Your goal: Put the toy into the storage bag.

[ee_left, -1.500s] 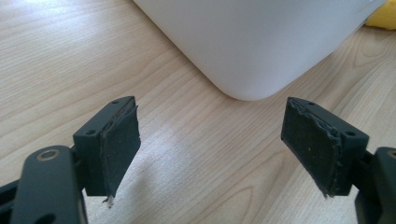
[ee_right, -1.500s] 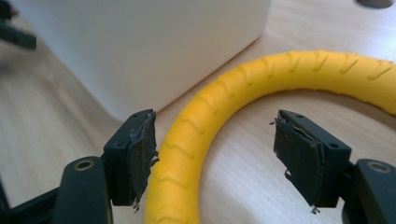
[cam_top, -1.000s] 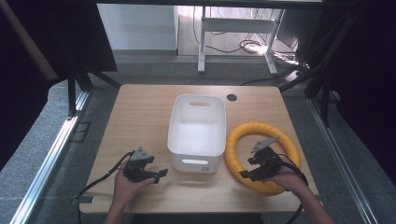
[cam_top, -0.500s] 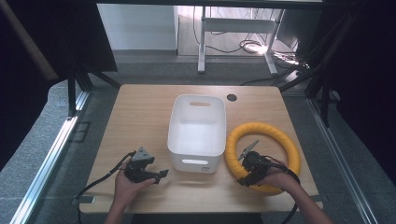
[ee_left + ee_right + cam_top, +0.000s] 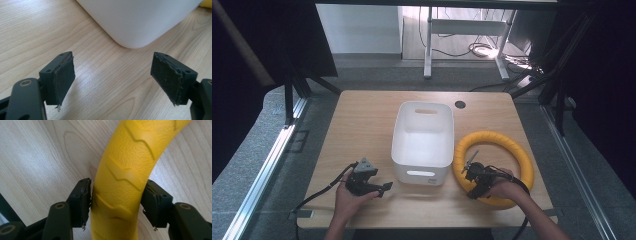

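A light wooden table (image 5: 362, 125) with a dark round grommet hole (image 5: 460, 104) near its 12 o'clock edge stands on grey carpeted floor (image 5: 257, 150). At 9 o'clock a metal rail (image 5: 262, 170) runs along the floor. At 12 o'clock a white desk frame (image 5: 462, 30) stands over tangled cables (image 5: 484, 49), brightly lit. Dark panels (image 5: 602, 75) close both sides.

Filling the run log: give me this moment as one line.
left gripper: open, empty, near white bin | right gripper: jaws around yellow ring, pads touching | ring flat on table
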Motion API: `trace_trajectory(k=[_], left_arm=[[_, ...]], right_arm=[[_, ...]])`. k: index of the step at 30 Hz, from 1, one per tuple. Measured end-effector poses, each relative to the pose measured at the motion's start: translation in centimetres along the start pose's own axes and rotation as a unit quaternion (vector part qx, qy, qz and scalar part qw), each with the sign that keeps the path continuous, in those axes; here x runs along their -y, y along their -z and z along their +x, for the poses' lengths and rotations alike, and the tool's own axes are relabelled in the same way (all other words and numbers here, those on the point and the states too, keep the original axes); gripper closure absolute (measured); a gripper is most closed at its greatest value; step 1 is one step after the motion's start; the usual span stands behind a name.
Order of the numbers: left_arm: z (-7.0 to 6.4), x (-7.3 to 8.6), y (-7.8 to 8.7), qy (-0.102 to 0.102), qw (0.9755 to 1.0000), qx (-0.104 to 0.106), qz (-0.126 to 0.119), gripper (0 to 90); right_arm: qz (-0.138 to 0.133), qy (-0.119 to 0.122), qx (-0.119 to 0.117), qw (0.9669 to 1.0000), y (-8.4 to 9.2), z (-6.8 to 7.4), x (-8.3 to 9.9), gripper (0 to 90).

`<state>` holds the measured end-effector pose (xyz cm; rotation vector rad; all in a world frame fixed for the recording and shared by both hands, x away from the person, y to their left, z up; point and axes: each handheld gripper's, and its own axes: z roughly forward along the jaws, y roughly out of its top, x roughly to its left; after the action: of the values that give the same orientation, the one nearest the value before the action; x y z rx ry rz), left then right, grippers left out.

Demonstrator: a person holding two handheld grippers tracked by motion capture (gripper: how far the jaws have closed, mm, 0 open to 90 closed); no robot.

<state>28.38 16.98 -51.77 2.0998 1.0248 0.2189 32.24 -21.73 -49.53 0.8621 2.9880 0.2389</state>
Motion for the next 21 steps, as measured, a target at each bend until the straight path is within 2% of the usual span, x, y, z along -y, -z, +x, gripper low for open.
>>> trace_trajectory(k=[3, 9, 12, 15, 18, 20, 21], left_arm=[[0.0, 0.0, 0.0, -0.001, 1.0, 0.0, 0.001, 19.6], [0.0, 0.0, -0.1, -0.002, 1.0, 0.0, 0.001, 19.6], [0.0, 0.0, -0.1, -0.001, 1.0, 0.0, 0.002, 19.6], [0.0, 0.0, -0.2, -0.001, 1.0, 0.0, 0.003, 19.6], [0.0, 0.1, -0.2, -0.001, 1.0, 0.0, 0.004, 19.6], [-0.1, 0.1, -0.3, 0.0, 1.0, -0.001, 0.005, 19.6], [0.0, 0.1, -0.3, -0.001, 1.0, -0.001, 0.005, 19.6]], right_arm=[[0.01, -0.003, -0.007, 0.9999, -0.4, -0.1, -0.1, 46.7], [0.01, -0.009, -0.014, 0.9998, -0.4, -0.3, -0.2, 48.0], [0.001, -0.012, -0.022, 0.9997, -0.4, -0.5, 0.0, 48.5], [-0.019, -0.021, -0.036, 0.999, -0.3, -0.9, 0.5, 48.8], [-0.026, -0.022, -0.039, 0.9987, -0.2, -0.9, 0.7, 49.0], [-0.038, -0.029, -0.048, 0.9977, 0.1, -1.1, 0.8, 49.1], [-0.058, -0.036, -0.063, 0.9957, 0.5, -1.6, 1.1, 49.2]])
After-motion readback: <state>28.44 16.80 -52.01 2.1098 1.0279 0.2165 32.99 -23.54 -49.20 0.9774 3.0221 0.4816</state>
